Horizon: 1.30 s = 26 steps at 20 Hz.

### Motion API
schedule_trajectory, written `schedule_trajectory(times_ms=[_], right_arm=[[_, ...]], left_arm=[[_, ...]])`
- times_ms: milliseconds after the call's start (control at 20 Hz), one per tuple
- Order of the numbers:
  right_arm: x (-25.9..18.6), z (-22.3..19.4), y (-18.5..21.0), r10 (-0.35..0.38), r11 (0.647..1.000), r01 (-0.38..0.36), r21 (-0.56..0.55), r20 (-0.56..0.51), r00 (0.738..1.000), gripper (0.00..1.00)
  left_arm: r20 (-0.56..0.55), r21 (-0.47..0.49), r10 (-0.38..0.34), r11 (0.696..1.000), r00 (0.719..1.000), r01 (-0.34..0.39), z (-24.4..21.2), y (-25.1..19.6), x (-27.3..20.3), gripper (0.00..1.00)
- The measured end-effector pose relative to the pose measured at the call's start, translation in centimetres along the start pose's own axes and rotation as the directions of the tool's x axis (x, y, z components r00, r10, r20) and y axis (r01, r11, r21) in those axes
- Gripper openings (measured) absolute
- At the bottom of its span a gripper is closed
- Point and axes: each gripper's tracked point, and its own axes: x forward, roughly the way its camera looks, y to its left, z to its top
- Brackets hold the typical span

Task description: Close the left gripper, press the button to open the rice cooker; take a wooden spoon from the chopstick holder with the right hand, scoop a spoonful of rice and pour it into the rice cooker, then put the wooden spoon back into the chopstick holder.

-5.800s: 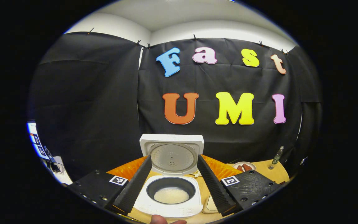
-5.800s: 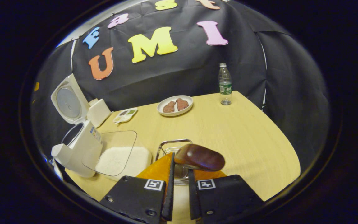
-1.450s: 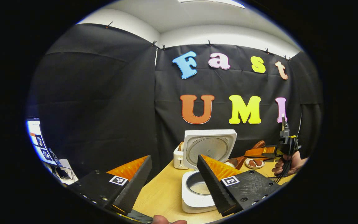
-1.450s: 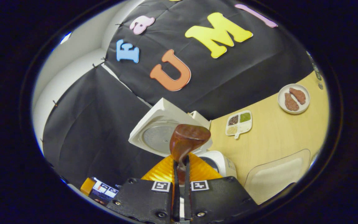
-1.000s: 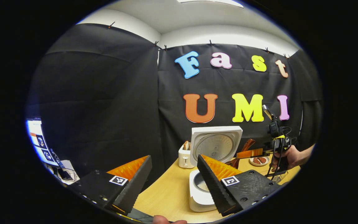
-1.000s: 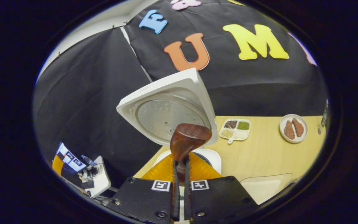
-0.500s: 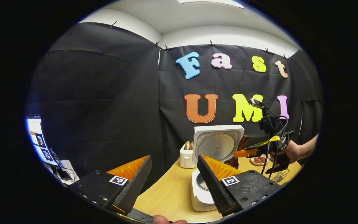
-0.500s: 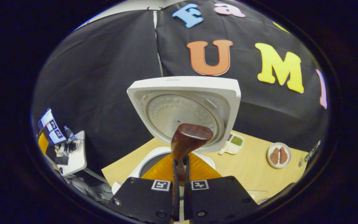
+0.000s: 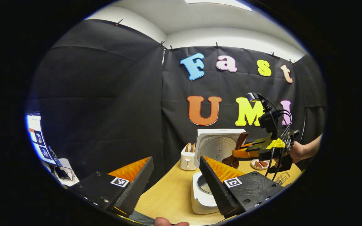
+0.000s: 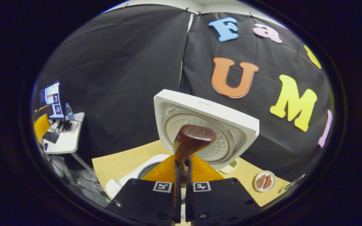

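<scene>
Spoon held over the open rice cooker, left gripper standing off

The wooden table (image 9: 168, 194) carries the white rice cooker (image 9: 201, 201), lid (image 9: 218, 146) swung up and standing upright behind the dark inner pot; in the right gripper view the same cooker (image 10: 130, 179) sits just under the spoon. The right gripper (image 10: 181, 175), seen in the left gripper view (image 9: 242, 153) held by a hand (image 9: 295, 152) above the cooker's right side, has its jaws pinched narrow on the handle of the wooden spoon (image 10: 192, 139), bowl tilted down in front of the lid's inner plate. The left gripper (image 9: 176, 175) hangs with its jaws spread wide, gripping nothing, near the cooker's front. A white toaster (image 9: 187, 157) stands beside the lid, and a small plate (image 10: 264, 181) with two brown pieces lies farther right
</scene>
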Motion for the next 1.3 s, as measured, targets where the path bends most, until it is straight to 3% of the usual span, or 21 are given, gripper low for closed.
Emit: schedule_trajectory(times_ms=[400, 800, 950, 1300], right_arm=[[-1.5, 0.9, 0.1, 0.072, 0.966, -0.079, 0.247, 0.035, 0.997, 0.11], [-5.0, 2.4, -1.9, 0.103, 0.874, -0.154, 0.461, 0.133, 0.986, 0.11], [-6.9, 1.6, -4.3, 0.078, 0.835, -0.146, 0.531, 0.148, 0.986, 0.11], [-14.5, -2.9, -12.5, -0.08, 0.81, -0.017, 0.586, 0.139, 0.987, 0.11]], left_arm=[[0.021, 0.009, -0.041, 0.999, 0.999, 0.041, 0.2, -1.2, -0.1, 0.94], [0.015, -0.015, -0.038, 0.999, 0.999, 0.038, 0.4, -2.3, 0.0, 0.94], [0.013, -0.01, -0.039, 0.999, 0.999, 0.039, 0.8, -3.2, 0.1, 0.94], [0.018, -0.005, -0.066, 0.998, 0.998, 0.066, 1.8, -6.6, -0.1, 0.94]])
